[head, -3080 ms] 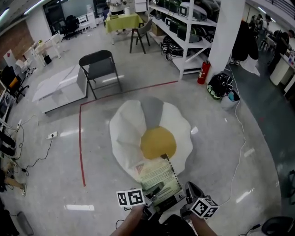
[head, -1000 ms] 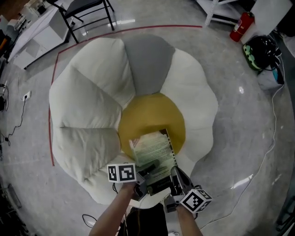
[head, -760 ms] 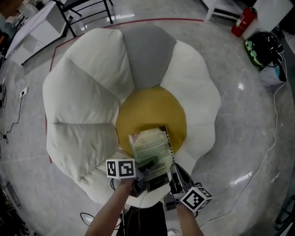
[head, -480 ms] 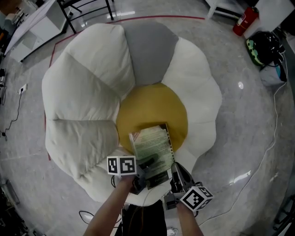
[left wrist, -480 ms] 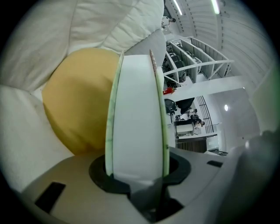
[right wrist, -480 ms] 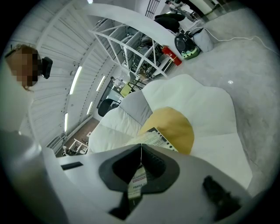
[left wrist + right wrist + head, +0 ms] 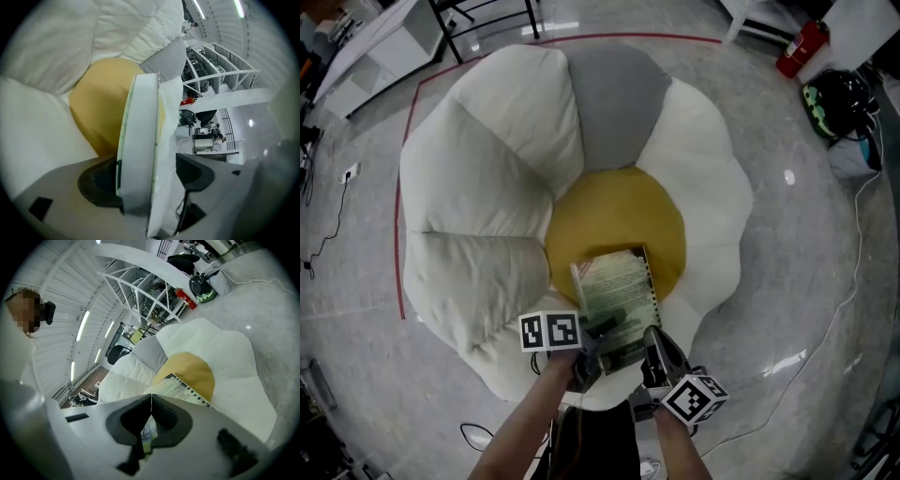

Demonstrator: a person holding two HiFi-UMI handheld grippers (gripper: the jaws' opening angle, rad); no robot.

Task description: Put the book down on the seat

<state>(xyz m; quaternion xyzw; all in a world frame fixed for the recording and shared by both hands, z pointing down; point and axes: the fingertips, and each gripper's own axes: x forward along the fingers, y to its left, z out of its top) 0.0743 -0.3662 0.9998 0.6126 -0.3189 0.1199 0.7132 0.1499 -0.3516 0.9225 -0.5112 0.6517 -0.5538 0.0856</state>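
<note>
The book [image 7: 616, 292], green-covered with a spiral spine, lies over the front of the seat's yellow centre [image 7: 614, 220]. The seat is a flower-shaped cushion with white petals [image 7: 478, 178] and one grey petal [image 7: 614, 98]. My left gripper [image 7: 596, 341] has its jaws opening. In the left gripper view the book's thick white edge [image 7: 138, 150] stands between them, against the left pad [image 7: 101, 180], and the right pad [image 7: 192, 171] is apart from it. My right gripper [image 7: 649, 354] is shut on the book's near edge [image 7: 149, 437], with the cover [image 7: 180, 387] stretching out over the cushion.
A red tape line [image 7: 398, 216] runs on the grey floor round the seat's left and far sides. A fire extinguisher [image 7: 797, 47] and a black-green bag [image 7: 834, 103] are at the upper right. Chair legs [image 7: 487, 14] and a white platform [image 7: 366, 47] are at the top left. A cable [image 7: 848, 291] trails on the right.
Since three seconds ago the seat has come much closer and the book has come down over its yellow centre. In the last second book and grippers barely shift.
</note>
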